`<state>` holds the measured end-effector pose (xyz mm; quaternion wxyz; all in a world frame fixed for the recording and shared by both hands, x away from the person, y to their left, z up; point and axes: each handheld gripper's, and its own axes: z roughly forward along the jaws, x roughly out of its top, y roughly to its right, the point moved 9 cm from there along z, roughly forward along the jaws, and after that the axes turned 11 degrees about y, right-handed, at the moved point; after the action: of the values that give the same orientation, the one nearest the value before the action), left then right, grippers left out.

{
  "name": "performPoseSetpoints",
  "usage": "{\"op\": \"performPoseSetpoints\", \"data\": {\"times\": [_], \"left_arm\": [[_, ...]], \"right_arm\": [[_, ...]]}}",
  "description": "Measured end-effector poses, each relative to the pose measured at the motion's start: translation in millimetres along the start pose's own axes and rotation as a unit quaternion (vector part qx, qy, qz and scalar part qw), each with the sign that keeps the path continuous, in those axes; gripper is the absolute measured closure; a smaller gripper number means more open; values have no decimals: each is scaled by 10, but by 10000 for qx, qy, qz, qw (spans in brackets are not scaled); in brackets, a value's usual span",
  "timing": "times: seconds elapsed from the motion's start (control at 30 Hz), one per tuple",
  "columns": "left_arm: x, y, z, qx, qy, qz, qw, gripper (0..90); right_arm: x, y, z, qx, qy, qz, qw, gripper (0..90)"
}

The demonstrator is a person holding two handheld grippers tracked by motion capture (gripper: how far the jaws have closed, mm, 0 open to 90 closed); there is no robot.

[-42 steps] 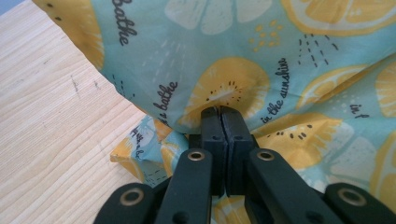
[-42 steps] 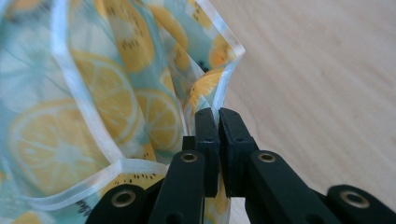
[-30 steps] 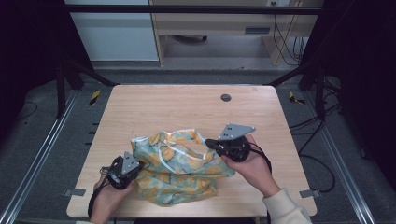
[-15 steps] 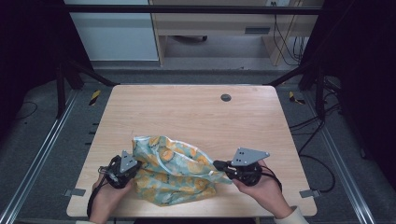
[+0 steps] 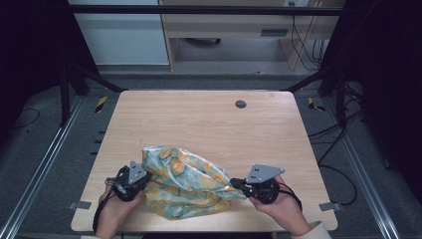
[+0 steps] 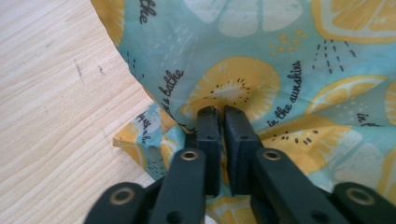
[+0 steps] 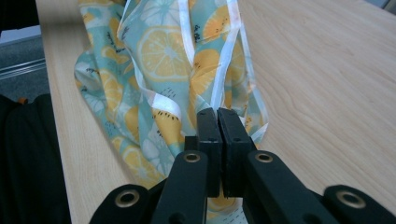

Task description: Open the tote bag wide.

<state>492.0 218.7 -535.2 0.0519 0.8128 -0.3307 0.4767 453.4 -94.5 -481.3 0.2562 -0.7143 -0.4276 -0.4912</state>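
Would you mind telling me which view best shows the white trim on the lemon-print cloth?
The right gripper view: white trim runs clearly down the cloth. The high view shows faint streaks; the left gripper view shows printed fabric.

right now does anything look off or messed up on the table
Nothing damaged or spilled. The lemon-print cloth lies crumpled and bunched at the near edge of the table, pinched at one end by the left gripper and at the other by the right gripper. Its white trim is twisted.

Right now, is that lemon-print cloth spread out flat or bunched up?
Bunched up. The cloth lies in rumpled folds near the table's front edge, pinched at opposite ends by the left tool and right tool.
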Motion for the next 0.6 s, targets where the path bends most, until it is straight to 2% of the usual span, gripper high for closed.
{"op": "performPoseSetpoints", "data": {"times": [0.03,0.1,0.13,0.2,0.23,0.3,0.37,0.4,0.43,0.47,0.53,0.57,0.6], "left_arm": [[6,2,-7,27,39,-69,10000,746],[23,-4,-45,72,95,-129,9998,715],[40,-14,-72,132,134,-151,9997,640],[115,-48,-155,222,269,-160,9993,565],[115,-48,-155,222,269,-160,9993,545],[183,-60,-213,225,418,-182,9987,539],[321,-85,-342,228,571,-216,9979,497],[321,-85,-342,228,571,-216,9979,492],[435,-101,-436,238,704,-236,9970,481],[435,-101,-436,238,704,-236,9970,471],[581,-108,-541,197,766,-106,9968,451],[581,-108,-541,197,766,-106,9968,437],[649,-101,-572,152,799,-83,9967,430]], "right_arm": [[26,-2,-14,-52,55,-19,10000,887],[40,-8,-19,-58,82,-43,9999,887],[78,-34,-29,-39,166,-57,9998,887],[103,-56,-34,-14,215,-77,9997,886],[103,-56,-34,-14,215,-77,9997,886],[112,-67,-31,-6,234,-80,9997,886],[122,-62,-29,-5,243,-98,9997,885],[122,-62,-29,-5,243,-98,9997,885],[129,-54,-35,-32,263,-94,9996,884],[129,-54,-35,-32,263,-94,9996,884],[136,-28,-47,-60,291,-89,9995,883],[132,-17,-47,-79,287,-77,9995,883],[128,-5,-41,-98,296,-42,9995,883]]}}
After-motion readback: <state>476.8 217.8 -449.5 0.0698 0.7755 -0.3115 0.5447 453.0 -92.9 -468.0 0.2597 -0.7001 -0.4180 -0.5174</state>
